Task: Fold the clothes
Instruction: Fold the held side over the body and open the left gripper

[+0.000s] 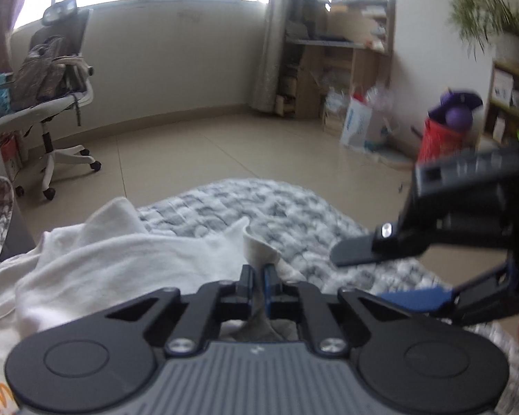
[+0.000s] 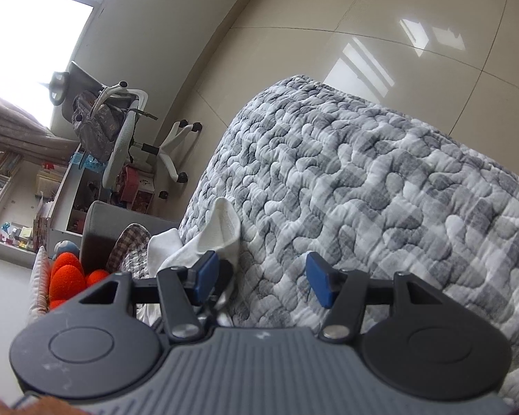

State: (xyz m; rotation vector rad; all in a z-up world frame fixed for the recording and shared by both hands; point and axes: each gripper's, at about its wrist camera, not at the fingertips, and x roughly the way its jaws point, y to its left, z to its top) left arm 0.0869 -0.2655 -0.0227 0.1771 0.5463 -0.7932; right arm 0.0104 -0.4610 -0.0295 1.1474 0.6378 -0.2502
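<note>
Soft white knit cloth of a garment (image 1: 114, 259), matt and lightly creased, pinched between matt black plastic fingers of the left gripper (image 1: 258, 282). Beneath the garment, puffy quilted grey-and-white bedspread (image 2: 380, 190), stitched and bumpy. Beyond the bedspread, glossy beige floor tiles (image 2: 380, 17) mirroring window light. Smooth blue pads, bright metal screws on the right gripper (image 2: 264, 282).

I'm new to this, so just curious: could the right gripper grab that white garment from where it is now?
Probably yes. The right gripper is open and empty over the grey quilt, and the white garment lies beside it with nothing between. The left gripper already pinches one corner.
</note>
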